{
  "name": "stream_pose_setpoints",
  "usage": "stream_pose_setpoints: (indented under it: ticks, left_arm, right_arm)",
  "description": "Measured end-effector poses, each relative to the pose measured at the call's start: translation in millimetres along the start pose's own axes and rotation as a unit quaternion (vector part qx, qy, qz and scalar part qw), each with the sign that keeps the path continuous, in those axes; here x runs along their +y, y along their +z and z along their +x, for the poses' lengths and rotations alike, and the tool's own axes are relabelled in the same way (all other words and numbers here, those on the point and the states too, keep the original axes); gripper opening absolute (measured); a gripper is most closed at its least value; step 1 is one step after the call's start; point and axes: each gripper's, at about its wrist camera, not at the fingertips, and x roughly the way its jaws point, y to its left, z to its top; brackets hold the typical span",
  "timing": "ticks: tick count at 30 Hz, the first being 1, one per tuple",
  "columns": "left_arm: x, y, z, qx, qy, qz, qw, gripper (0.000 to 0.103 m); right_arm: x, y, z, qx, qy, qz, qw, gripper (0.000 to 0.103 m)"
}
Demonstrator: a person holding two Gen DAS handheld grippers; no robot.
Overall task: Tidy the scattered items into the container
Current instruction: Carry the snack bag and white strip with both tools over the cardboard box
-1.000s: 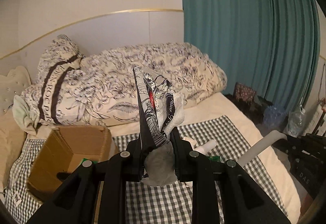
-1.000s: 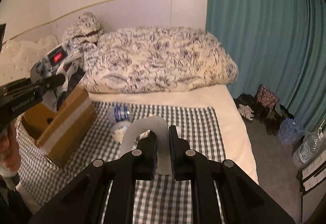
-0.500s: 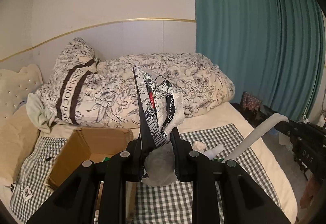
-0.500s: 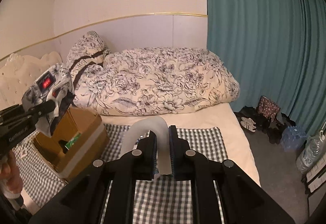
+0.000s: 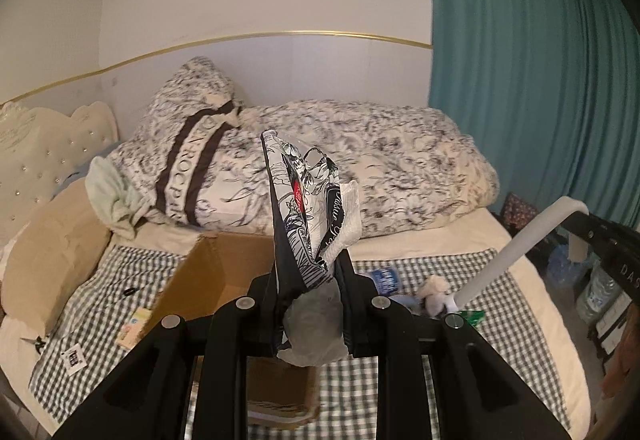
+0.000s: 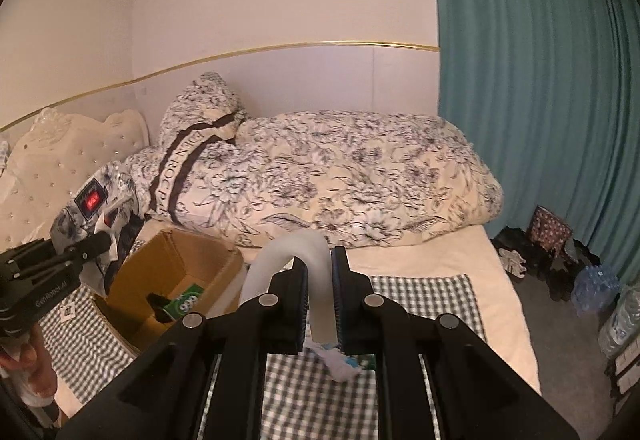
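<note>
My left gripper (image 5: 310,268) is shut on a soft tissue pack (image 5: 308,208) with a black-and-white flower print and a red label; the pack stands upright between the fingers. It hangs over the near edge of an open cardboard box (image 5: 216,280) on the bed. In the right wrist view the same pack (image 6: 96,200) is left of the box (image 6: 176,260), which holds a green packet (image 6: 188,302). My right gripper (image 6: 320,260) is shut on a white hooked plastic piece (image 6: 288,252), held above the checked cloth.
On the checked cloth (image 5: 400,392) lie a small bottle (image 5: 384,278), a crumpled white wad (image 5: 434,290), a green packet (image 5: 472,316) and a small card (image 5: 134,324). A rolled flowered quilt (image 6: 340,180) fills the back. Shoes and water bottles (image 6: 596,284) sit on the floor by the curtain.
Both grippers have risen and shifted, each keeping its hold. The box has come from the lower left to directly under the left gripper; the box's inside now shows in the right view.
</note>
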Motion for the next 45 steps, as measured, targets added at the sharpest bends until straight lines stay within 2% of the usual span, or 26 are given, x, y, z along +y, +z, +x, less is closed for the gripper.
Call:
stream_pose_setpoints:
  ticks: [14, 25, 45]
  left_arm:
    - [61.5, -14.3, 22.6, 0.023, 0.036, -0.03, 0.9986, 0.022]
    - [88.8, -25.0, 56.0, 0.048, 0.034, -0.04, 0.9974, 0.022]
    - [144.2, -67.0, 103.0, 0.108, 0.041, -0.065, 0.9912, 0.022]
  right_arm:
    - [70.7, -1.6, 50.7, 0.019, 0.051, -0.034, 0.998, 0.01]
    - [120.4, 0.4, 92.0, 0.035, 0.078, -0.056, 0.995, 0.01]
    - [194.4, -25.0, 162.9, 0.089, 0.113, -0.094, 0.985, 0.01]
